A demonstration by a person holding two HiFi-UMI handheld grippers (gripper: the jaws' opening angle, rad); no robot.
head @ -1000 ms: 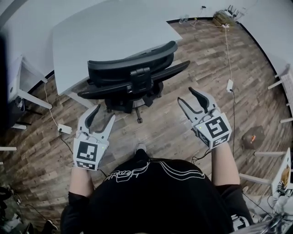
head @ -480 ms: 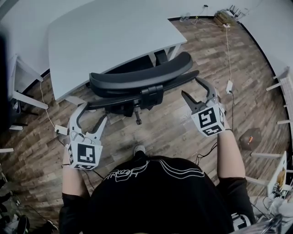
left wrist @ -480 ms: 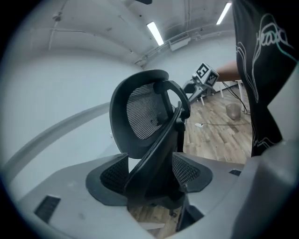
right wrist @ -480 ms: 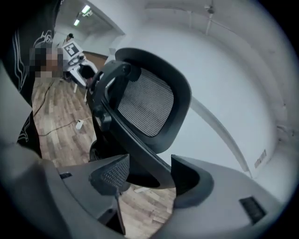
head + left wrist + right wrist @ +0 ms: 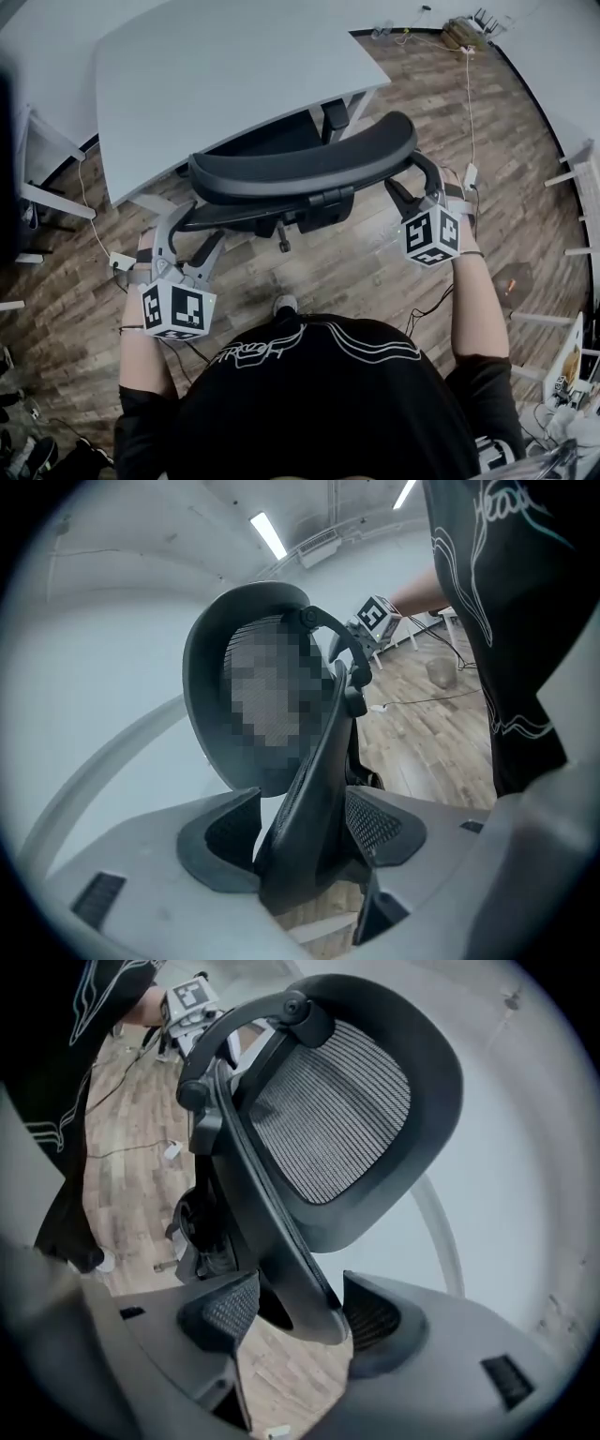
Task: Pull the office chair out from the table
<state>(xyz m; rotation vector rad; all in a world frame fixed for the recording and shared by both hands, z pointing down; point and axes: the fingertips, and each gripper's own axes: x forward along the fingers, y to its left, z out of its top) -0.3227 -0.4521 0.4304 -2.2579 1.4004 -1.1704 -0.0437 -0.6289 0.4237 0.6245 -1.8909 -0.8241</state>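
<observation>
Grey jaws of the left gripper (image 5: 194, 230) are spread wide, and one side edge of the backrest frame of the office chair (image 5: 300, 171) is seen between them, not clamped. The right gripper (image 5: 410, 181) is likewise spread about the opposite edge of that frame. Two grippers, one chair and one tabletop (image 5: 216, 66) are counted. The chair is set on the wooden floor (image 5: 366, 267), close against the tabletop's near edge, with its backrest turned toward the person.

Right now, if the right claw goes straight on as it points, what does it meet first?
The office chair's backrest edge, which already sits inside the open right claw; touching or not, unclear.
</observation>
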